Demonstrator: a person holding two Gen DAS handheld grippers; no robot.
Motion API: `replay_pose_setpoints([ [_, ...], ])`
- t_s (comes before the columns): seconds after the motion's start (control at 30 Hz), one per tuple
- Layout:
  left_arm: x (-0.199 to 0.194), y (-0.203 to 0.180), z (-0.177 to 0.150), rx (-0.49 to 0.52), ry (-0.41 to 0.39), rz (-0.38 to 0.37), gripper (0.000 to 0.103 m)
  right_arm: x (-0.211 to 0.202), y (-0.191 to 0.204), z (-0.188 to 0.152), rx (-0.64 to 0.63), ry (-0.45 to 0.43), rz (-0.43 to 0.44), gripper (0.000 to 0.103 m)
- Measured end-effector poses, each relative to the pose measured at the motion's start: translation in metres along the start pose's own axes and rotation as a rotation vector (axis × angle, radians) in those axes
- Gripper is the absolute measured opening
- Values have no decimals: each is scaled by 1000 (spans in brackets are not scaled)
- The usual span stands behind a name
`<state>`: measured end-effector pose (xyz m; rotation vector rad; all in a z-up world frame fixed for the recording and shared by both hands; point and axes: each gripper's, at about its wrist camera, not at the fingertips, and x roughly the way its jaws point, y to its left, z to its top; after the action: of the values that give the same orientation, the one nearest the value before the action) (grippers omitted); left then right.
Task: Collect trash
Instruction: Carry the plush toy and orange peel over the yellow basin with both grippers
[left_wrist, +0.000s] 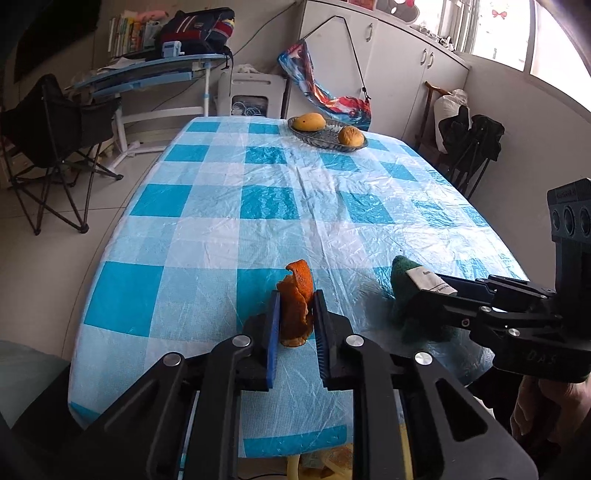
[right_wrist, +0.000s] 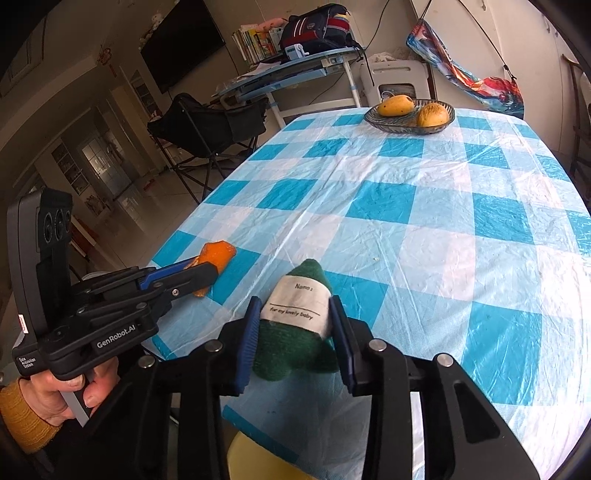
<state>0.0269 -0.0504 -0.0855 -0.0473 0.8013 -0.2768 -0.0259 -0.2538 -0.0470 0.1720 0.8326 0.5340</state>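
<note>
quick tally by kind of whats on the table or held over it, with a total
orange peel, held in the left gripper: 1
green cloth with a white label, held in the right gripper: 1
glass dish: 1
yellow fruit in the dish: 2
total: 5

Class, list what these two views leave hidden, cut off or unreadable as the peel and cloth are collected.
- Bin: left wrist view shows only a yellow rim below the table edge, behind the left gripper.
- Cloth underside: right wrist view, covered by its label and the right gripper.
- Peel: right wrist view, partly behind the left gripper's fingers.
- Label text: unreadable in the left wrist view, too small.
</note>
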Motion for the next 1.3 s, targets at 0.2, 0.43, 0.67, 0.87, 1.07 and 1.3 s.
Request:
replay_pose_setpoints([
  [0.2,-11,0,-8,-13,-14,6,16,-13,2,-12,44,-24,23,37],
  [0.43,-24,-1,-19,-14,-29,-1,16,-24,12,-23,58,-40,43,37],
  [0.67,-38,-3,-30,-15,-46,-18,16,-33,20,-34,66,-41,47,37],
  [0.87,-46,-6,-38,-11,-47,-26,16,-38,28,-42,61,-33,53,37],
  [1.07,-53,-10,-47,-3,-44,-33,16,-42,35,-51,55,-18,58,37],
  [1.3,-60,-14,-59,-1,-39,-43,16,-47,42,-64,53,1,53,37],
])
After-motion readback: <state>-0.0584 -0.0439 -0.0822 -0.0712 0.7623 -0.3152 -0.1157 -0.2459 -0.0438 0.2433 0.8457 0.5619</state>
